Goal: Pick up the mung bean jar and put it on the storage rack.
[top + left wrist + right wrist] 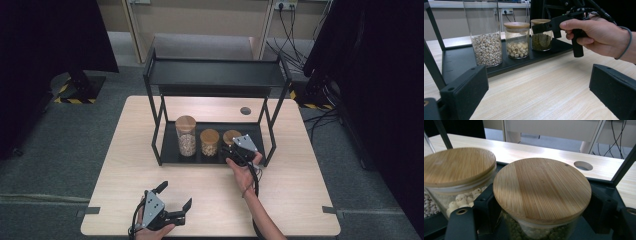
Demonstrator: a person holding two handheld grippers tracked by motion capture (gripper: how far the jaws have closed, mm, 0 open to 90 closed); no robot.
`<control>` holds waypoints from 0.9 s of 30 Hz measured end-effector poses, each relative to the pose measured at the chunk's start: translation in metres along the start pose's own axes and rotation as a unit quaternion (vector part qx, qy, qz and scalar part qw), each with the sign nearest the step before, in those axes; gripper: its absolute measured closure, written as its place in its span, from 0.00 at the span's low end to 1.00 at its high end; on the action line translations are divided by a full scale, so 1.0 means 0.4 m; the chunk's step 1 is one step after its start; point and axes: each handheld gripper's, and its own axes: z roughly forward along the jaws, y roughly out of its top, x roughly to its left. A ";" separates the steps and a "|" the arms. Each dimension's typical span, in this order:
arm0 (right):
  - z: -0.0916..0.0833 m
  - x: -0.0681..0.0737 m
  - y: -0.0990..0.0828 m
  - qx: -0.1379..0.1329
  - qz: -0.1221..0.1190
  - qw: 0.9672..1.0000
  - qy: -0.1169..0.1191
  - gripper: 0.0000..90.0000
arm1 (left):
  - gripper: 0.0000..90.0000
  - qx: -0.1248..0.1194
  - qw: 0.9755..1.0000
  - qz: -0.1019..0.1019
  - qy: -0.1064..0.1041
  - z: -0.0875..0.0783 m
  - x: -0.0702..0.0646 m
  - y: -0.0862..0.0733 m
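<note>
Three glass jars with bamboo lids stand on the black rack's lower tray [170, 152]. The tall jar [186, 135] holds pale grains, the middle jar [209, 142] holds white seeds, and the right jar [230, 135] holds green beans. My right gripper [231, 151] reaches over the tray's front edge, one jaw on each side of the green-bean jar [541, 187], pressed in under its lid. That jar stands upright on the tray [541, 40]. My left gripper [175, 195] rests near the table's front edge, open with nothing between its jaws [539, 82].
The black rack [215, 72] has an upper shelf above the jars and thin posts at its corners. A round cable hole [245, 110] lies behind it in the wooden table [300, 190]. Dark curtains and cables stand beyond the table.
</note>
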 end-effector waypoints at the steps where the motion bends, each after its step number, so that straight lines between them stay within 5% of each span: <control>1: 0.002 0.001 -0.001 0.002 -0.001 1.000 -0.001 0.28 | 0.02 0.000 1.000 0.000 0.000 0.000 0.000 0.000; 11: -0.002 -0.009 -0.005 -0.006 0.005 1.000 0.001 0.20 | 0.02 0.000 1.000 0.000 0.000 -0.001 -0.001 0.000; 27: -0.070 -0.010 0.000 -0.027 0.010 1.000 0.002 0.06 | 0.02 -0.001 1.000 0.000 0.000 0.000 -0.002 -0.001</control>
